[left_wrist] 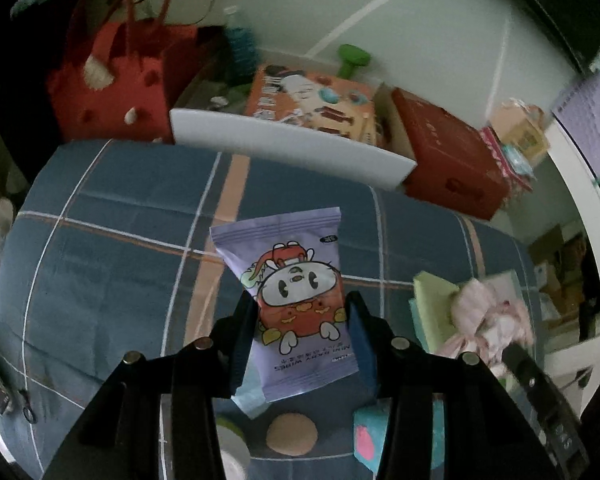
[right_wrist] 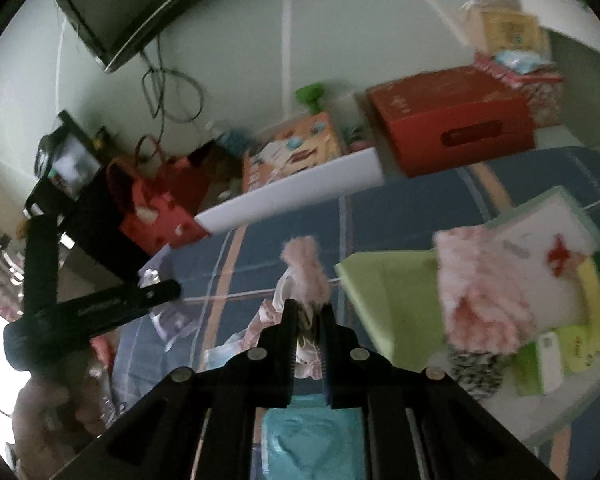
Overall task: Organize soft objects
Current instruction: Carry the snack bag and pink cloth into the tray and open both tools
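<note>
Wipes packet point(left_wrist: 296, 304), one, lavender with a cartoon print, sits clamped between the two blue pads of the left gripper point(left_wrist: 300, 332), held up off the plaid blue bedspread point(left_wrist: 112, 240). Right gripper point(right_wrist: 308, 320) has its jaws pinched nearly together on one pink fluffy soft item point(right_wrist: 305, 272), its fuzzy end sticking up past the fingertips. In the right wrist view the left gripper shows at frame left as a black tool.

On the bedspread under the left gripper: one tan round thing point(left_wrist: 292, 434), one teal packet point(left_wrist: 370, 436), one more pale packet corner. Beside them to the right, one light green tray point(right_wrist: 384, 292) with one pink fluffy bundle point(right_wrist: 476, 288) lying over one white booklet point(right_wrist: 540, 256); blurred, contents hard to count.

Beyond the bedspread: one white board edge point(left_wrist: 292, 146), one orange printed box point(left_wrist: 312, 100), one red carton point(left_wrist: 452, 156), one red bag with handles point(left_wrist: 116, 80), one green dumbbell point(left_wrist: 352, 58) by the wall.
</note>
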Motion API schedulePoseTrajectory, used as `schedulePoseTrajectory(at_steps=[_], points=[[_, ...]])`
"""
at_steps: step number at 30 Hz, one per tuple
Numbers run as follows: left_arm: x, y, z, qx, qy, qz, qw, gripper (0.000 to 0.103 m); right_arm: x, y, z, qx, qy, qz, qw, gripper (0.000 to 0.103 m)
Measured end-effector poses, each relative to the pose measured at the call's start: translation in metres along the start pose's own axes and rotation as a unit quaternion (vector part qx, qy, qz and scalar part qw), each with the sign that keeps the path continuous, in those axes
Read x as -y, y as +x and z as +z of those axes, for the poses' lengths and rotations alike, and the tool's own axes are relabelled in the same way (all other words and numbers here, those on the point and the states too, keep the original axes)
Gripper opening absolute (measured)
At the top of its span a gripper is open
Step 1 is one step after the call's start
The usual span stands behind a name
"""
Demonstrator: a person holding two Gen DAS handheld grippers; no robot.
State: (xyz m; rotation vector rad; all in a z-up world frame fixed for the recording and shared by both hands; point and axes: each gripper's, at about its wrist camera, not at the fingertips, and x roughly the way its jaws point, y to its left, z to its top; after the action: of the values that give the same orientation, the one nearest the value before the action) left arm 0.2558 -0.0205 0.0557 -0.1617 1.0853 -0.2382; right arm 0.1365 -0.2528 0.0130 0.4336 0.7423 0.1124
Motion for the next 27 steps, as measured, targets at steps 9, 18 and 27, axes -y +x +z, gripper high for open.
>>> schedulePoseTrajectory(at_steps=[9, 18, 27], points=[[0.073, 0.002, -0.012, -0.007, 0.078, -0.015, 0.9968, 0.046, 0.063, -0.035, 0.009, 0.052, 0.041, -0.077, 0.995, 0.011], [0.155, 0.037, -0.033, -0.049, 0.145, -0.034, 0.9876, 0.046, 0.148, -0.054, 0.01, 0.063, 0.116, -0.131, 0.983, 0.011], [0.205, 0.081, -0.045, -0.078, 0.179, -0.013, 0.9806, 0.047, 0.192, -0.06, 0.007, 0.063, 0.152, -0.148, 0.975, 0.011]])
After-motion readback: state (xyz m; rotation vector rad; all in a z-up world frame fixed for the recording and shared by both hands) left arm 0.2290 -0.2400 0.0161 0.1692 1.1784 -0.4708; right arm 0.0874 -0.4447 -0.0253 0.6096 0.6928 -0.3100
